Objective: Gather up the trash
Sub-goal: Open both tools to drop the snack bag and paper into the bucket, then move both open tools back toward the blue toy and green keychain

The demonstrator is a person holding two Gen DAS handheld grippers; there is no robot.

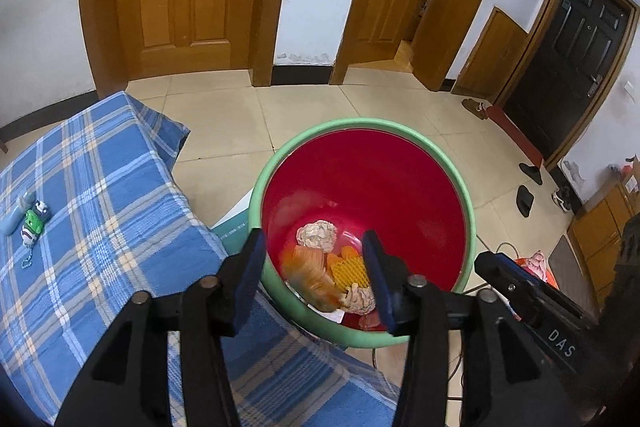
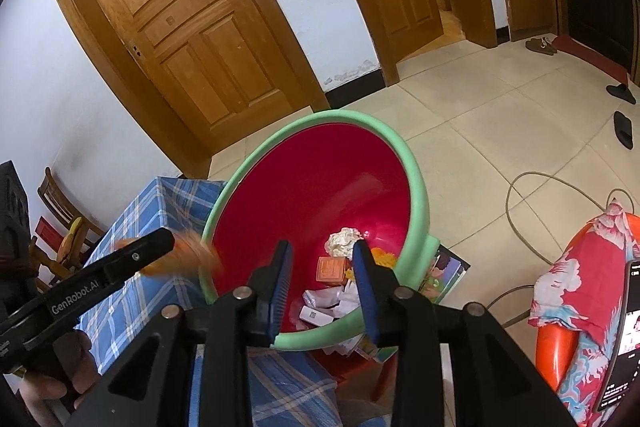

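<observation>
Beige floor tiles surround the red bin beside our plaid-covered table. An orange wrapper, blurred, falls just below our left gripper, jaws part-open and empty. Our right gripper, part-open, holds nothing over the near rim. Two crumpled papers lie inside.

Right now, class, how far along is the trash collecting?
Done: crumpled paper and wrappers lie in the red bin. In hand: a blurred orange wrapper falls through the open left gripper. Left: small items on the plaid cloth, possibly not trash.
</observation>
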